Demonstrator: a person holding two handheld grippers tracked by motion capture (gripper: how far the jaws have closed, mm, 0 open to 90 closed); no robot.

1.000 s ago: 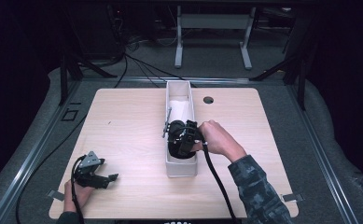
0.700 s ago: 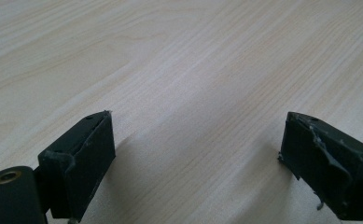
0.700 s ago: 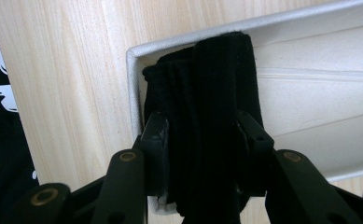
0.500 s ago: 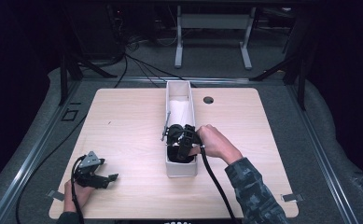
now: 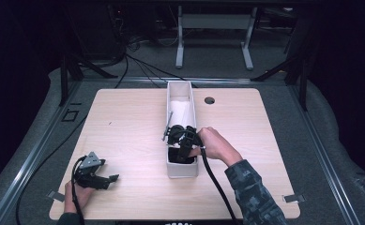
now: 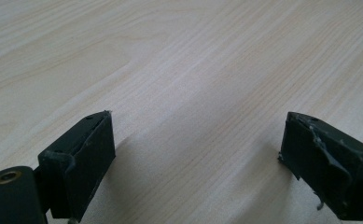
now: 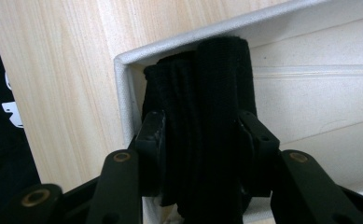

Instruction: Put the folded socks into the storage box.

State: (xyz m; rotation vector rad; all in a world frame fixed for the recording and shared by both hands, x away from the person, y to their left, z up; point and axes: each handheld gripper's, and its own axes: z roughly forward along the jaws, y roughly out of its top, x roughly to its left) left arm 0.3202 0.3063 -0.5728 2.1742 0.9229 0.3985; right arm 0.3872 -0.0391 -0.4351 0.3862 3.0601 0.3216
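Note:
A long white box (image 5: 182, 169) stands lengthwise in the middle of the wooden table. My right gripper (image 5: 182, 140) reaches down into its near end, with a person's hand behind it. In the right gripper view a black folded cloth (image 7: 202, 88) stands in the box's corner (image 7: 123, 65), between my right gripper's (image 7: 202, 128) pads. The jaws have just been opening a little, and the pads still touch the cloth's sides. My left gripper (image 5: 106, 179) rests near the table's front left corner, open, with bare wood between its fingers (image 6: 88, 154).
Something white and folded (image 5: 180, 110) lies in the far half of the box. A small round hole (image 5: 209, 100) sits in the tabletop to the right of the box's far end. A cable trails from the right gripper across the front edge.
The right hand and gripper have shifted slightly toward the near end of the box. The left gripper has not moved.

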